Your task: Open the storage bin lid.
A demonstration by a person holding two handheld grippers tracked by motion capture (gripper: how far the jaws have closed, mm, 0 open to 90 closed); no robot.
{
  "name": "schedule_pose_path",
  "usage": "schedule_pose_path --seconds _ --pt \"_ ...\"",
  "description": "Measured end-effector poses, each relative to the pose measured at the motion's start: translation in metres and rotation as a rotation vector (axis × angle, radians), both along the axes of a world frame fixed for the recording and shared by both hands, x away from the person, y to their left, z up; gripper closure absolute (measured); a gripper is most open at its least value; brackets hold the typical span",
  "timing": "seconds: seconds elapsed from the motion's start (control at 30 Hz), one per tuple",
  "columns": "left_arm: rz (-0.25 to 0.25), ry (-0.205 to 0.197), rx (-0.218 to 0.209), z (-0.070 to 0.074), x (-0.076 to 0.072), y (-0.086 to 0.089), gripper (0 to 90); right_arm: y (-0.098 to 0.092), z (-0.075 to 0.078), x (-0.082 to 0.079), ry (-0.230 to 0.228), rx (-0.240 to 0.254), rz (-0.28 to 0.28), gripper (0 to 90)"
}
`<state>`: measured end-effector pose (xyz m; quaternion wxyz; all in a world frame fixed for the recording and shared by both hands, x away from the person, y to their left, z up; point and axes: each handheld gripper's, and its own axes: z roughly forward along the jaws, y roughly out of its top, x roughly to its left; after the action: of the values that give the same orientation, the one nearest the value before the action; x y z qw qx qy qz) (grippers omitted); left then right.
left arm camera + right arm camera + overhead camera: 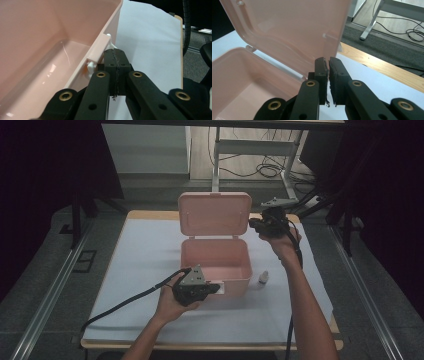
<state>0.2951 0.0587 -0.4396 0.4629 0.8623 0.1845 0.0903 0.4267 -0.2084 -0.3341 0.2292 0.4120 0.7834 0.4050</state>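
Note:
A pink plastic box (216,266) stands open in the middle of the table, its lid (215,215) raised upright at the back. My left gripper (218,288) is at the box's front wall with its jaws pressed together and nothing between them (116,53). Its tips sit just beside the white latch (109,43) on the box rim. My right gripper (253,223) is held up at the lid's right edge. A narrow gap shows between its jaws (327,61), with nothing in it. The lid (294,30) rises just beyond the tips. The box's inside (239,82) looks bare.
A small white bottle (263,279) stands on the white sheet (145,255) to the right of the box. The sheet covers a wooden table whose edge (387,67) shows at the back right. Desk legs and cables (270,170) lie on the floor beyond.

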Motion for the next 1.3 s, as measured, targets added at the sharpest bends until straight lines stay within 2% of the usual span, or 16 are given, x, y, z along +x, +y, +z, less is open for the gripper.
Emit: schedule_pose_path --seconds 0.2,0.5,0.7,1.0,1.2,1.3 --pt "0.004 0.002 -0.006 0.0 -0.001 -0.001 90.0 -0.008 -0.004 -0.007 0.014 -0.031 -0.004 84.0" --pt "0.006 0.0 -0.003 0.0 -0.001 -0.001 90.0 -0.021 -0.014 -0.02 0.039 -0.042 0.029 80.2" --pt "0.008 0.001 -0.001 0.0 -0.001 -0.001 90.0 -0.029 -0.021 -0.028 0.064 -0.075 0.055 71.3" --pt "0.009 0.002 -0.006 -0.001 -0.001 -0.001 90.0 -0.04 -0.021 -0.041 0.11 -0.137 0.086 58.9" --pt "0.01 0.004 -0.009 -0.001 -0.001 -0.001 90.0 -0.047 -0.024 -0.052 0.144 -0.169 0.097 54.8" --pt "0.011 0.008 -0.01 0.0 -0.001 -0.001 90.0 -0.05 -0.027 -0.056 0.147 -0.18 0.101 53.7"
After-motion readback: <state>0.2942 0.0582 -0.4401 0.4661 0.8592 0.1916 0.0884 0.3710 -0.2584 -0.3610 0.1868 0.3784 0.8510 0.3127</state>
